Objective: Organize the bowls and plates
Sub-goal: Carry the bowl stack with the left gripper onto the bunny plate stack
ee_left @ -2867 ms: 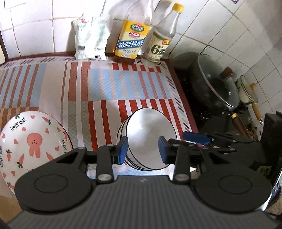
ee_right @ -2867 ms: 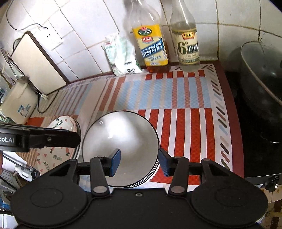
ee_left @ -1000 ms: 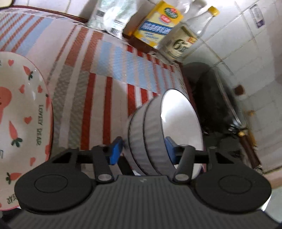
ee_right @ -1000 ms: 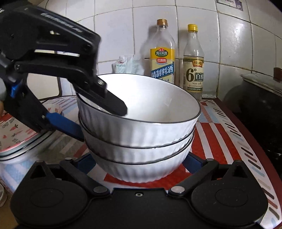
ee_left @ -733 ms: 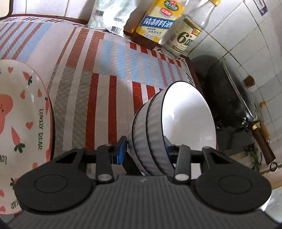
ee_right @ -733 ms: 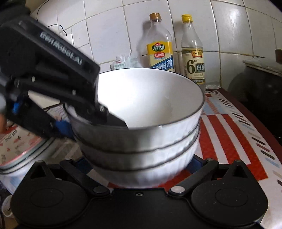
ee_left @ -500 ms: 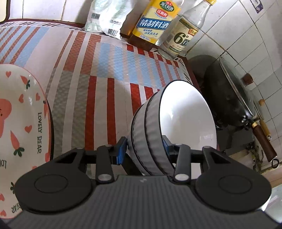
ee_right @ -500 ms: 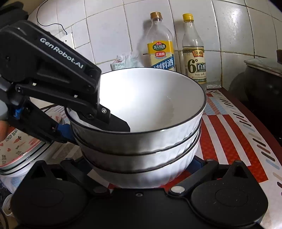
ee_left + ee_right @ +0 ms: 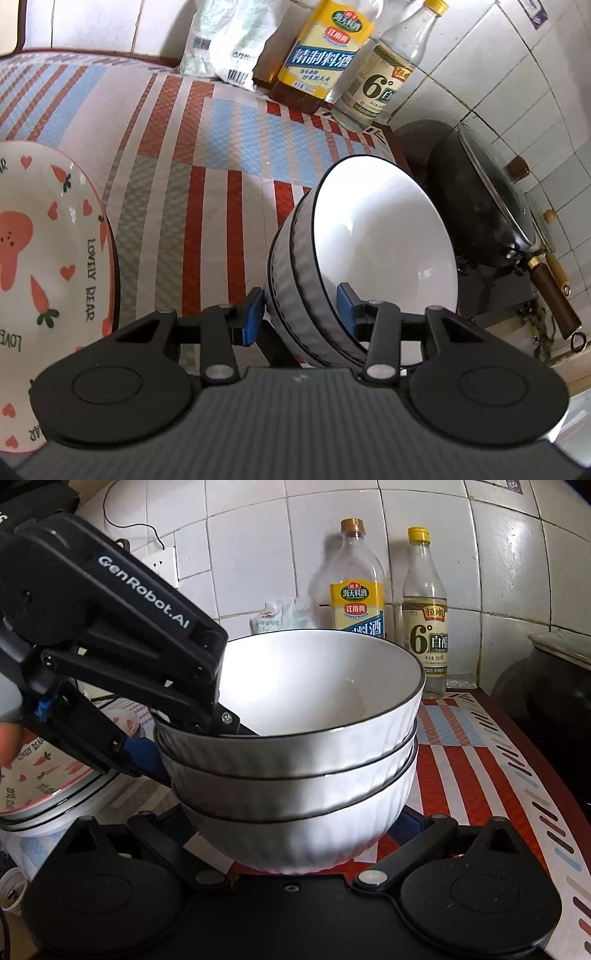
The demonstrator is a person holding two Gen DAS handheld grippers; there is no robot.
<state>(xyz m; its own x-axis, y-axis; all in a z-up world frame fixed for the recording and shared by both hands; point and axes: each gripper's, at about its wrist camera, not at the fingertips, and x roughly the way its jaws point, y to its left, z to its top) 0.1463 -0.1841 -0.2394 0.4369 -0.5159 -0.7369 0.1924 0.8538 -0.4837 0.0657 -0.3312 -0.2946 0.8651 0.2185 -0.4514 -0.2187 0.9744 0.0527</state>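
A stack of three white ribbed bowls with dark rims (image 9: 295, 775) sits between both grippers, lifted off the striped mat. My left gripper (image 9: 301, 312) is shut on the stack's rim (image 9: 314, 280), one finger inside the top bowl and one outside; it also shows in the right wrist view (image 9: 192, 727). My right gripper (image 9: 291, 830) cradles the bottom bowl, its fingers mostly hidden behind it. A stack of carrot-print plates (image 9: 40, 258) lies at the left, also seen in the right wrist view (image 9: 40, 775).
A striped mat (image 9: 207, 155) covers the counter. Two bottles (image 9: 325, 51) (image 9: 388, 74) and a bag (image 9: 229, 40) stand against the tiled wall. A black lidded pot (image 9: 476, 206) sits on the stove at the right.
Both grippers came down onto the bowl stack and closed on it. The stack has risen and tilted slightly, held between them.
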